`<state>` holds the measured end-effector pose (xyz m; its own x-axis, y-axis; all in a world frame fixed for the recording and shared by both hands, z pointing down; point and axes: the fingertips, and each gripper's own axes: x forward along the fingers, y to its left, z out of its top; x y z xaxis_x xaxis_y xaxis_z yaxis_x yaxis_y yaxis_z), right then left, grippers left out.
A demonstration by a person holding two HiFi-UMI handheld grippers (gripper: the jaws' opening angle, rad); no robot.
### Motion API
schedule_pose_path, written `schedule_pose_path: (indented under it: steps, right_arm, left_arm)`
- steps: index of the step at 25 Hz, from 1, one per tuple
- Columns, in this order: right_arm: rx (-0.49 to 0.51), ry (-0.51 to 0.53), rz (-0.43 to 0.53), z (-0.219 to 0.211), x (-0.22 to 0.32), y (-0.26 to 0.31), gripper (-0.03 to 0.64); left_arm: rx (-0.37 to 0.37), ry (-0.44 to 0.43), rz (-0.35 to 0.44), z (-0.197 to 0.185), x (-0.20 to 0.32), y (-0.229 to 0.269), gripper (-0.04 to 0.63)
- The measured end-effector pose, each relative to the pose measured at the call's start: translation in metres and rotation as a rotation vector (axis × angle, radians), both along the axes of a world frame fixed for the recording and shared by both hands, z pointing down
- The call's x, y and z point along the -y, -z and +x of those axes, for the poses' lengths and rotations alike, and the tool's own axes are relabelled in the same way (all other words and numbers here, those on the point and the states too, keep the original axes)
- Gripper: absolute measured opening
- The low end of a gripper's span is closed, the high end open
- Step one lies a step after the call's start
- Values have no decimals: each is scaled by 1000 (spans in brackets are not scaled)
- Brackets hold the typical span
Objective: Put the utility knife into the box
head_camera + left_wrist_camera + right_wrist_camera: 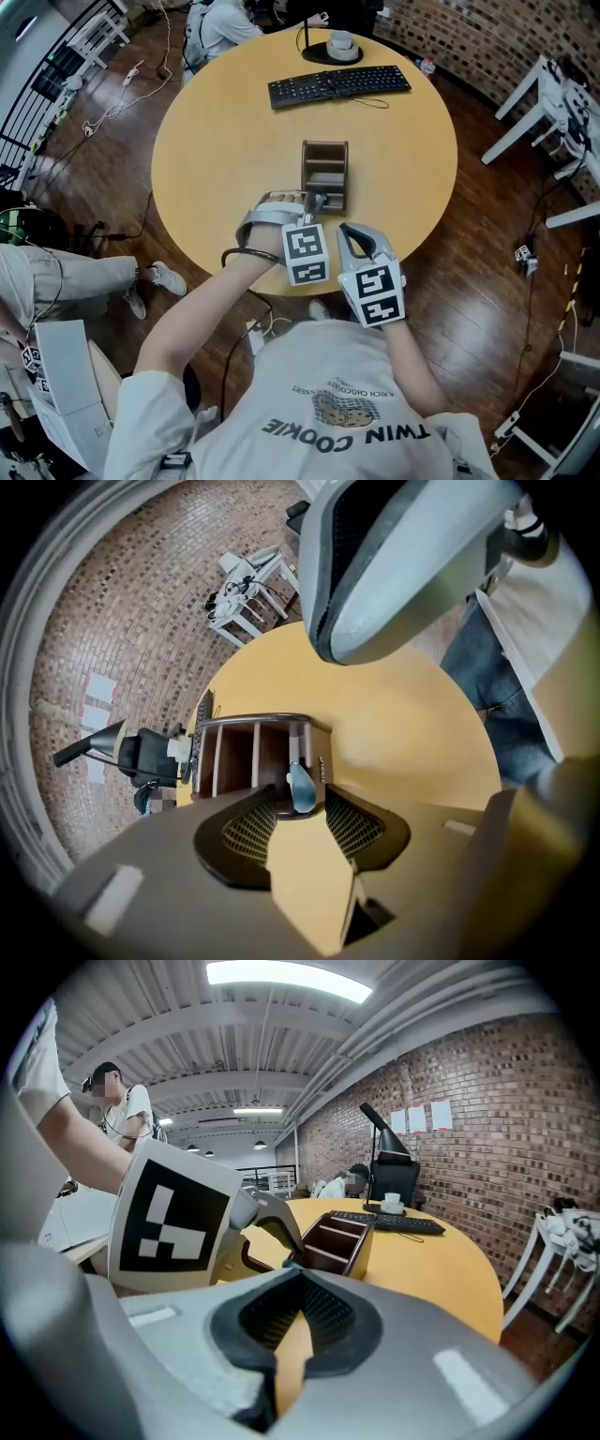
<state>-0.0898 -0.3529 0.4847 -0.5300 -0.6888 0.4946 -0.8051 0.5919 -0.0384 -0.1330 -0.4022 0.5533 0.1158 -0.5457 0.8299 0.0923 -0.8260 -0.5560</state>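
Note:
A brown wooden box (324, 173) with several compartments stands near the middle of the round table (225, 150). The utility knife (300, 787) stands in the box's (253, 752) nearest compartment, its grey end sticking up. My left gripper (309, 201) sits at the box's near end. In the left gripper view it (300, 806) is open, the knife's end just ahead of the tips, and the pads are not pressing it. My right gripper (347, 231) hovers near the table's front edge, right of the left one. In its own view it (298, 1279) is shut on nothing, aimed at the box (337, 1241).
A black keyboard (339, 84) lies at the table's far side, with a monitor base and a cup (339, 45) behind it. A seated person (220, 23) is beyond the table. White tables (553, 103) stand to the right, and cables (112, 103) trail on the wooden floor.

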Motion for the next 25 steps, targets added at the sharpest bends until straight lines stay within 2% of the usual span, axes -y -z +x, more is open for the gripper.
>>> schedule_pose_path:
  steps: [6, 8, 11, 16, 20, 25]
  right_arm:
    - [2, -11, 5, -16, -11, 9, -2]
    - [3, -11, 8, -20, -16, 12, -2]
    - [1, -8, 13, -21, -20, 16, -2]
    - [43, 29, -7, -33, -30, 27, -2]
    - [87, 50, 5, -40, -33, 40, -2]
    - [122, 97, 5, -36, -44, 43, -2]
  left_arm:
    - [-103, 44, 32, -18, -10, 17, 173]
    - [-173, 84, 21, -22, -16, 23, 170]
    - [-303, 158, 1, -22, -23, 36, 127]
    - [-499, 283, 10, -31, -37, 60, 95]
    - [-571, 352, 14, -37, -52, 68, 75]
    - [-664, 446, 30, -27, -73, 79, 47]
